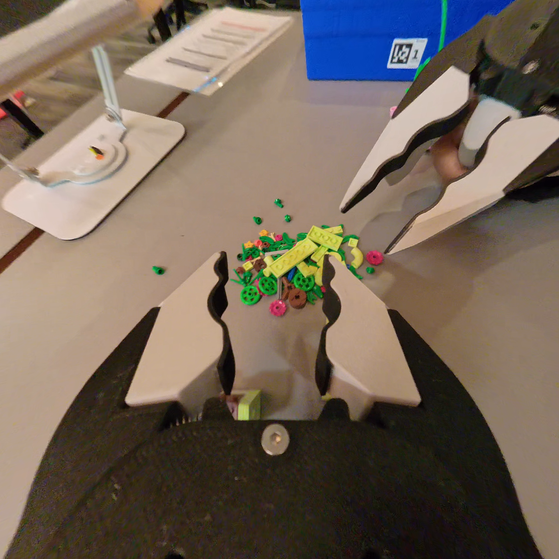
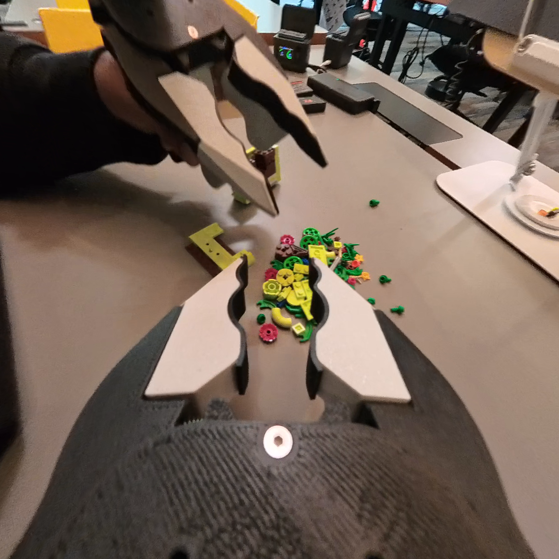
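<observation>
Left gripper (image 1: 273, 260) released, empty, fingertips at brick pile (image 1: 298, 263) on table (image 1: 151, 317); right gripper (image 2: 279, 263) likewise released over the same pile.

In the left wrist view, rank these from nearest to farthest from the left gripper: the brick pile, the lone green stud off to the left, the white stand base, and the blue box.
From the left gripper:
1. Brick pile, right at the fingertips.
2. Lone green stud, left of the tips.
3. White stand base, far left.
4. Blue box, top right, at the back.
</observation>
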The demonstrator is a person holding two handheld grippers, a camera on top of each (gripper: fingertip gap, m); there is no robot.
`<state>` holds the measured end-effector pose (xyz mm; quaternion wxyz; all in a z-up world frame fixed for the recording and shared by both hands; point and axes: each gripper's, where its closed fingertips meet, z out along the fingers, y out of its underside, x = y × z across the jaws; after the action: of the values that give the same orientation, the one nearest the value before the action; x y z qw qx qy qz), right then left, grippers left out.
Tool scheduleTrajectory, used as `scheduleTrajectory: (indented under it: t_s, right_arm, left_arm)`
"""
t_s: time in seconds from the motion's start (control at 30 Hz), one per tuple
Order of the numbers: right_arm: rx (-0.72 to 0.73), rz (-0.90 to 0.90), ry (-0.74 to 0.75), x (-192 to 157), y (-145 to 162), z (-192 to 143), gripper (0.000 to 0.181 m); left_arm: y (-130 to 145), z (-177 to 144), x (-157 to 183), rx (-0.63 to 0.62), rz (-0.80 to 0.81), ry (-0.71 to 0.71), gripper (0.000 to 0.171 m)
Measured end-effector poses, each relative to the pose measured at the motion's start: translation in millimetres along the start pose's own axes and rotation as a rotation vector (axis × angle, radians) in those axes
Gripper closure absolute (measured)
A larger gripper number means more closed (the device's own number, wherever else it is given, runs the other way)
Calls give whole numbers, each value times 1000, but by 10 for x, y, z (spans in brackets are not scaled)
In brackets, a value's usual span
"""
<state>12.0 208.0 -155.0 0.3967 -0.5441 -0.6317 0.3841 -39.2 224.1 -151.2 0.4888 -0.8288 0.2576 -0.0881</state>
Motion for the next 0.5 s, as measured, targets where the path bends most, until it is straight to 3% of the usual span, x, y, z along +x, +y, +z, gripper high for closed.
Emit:
scheduleTrajectory:
  t_s: [0.13,0.3,0.4,0.5]
  right_arm:
    - [-12,-52,-46,-167,20,86,143]
    - [-84,-121,-106,-358,138,307,149]
    - [-101,-185,-153,-480,115,448,154]
    - [-165,-208,-249,-618,162,599,150]
  left_arm:
    - [143,-304,165,29,28,75,124]
    - [645,-401,607,-74,144,194,132]
    - [810,-387,637,-144,186,186,131]
    - [887,-349,586,-182,121,197,126]
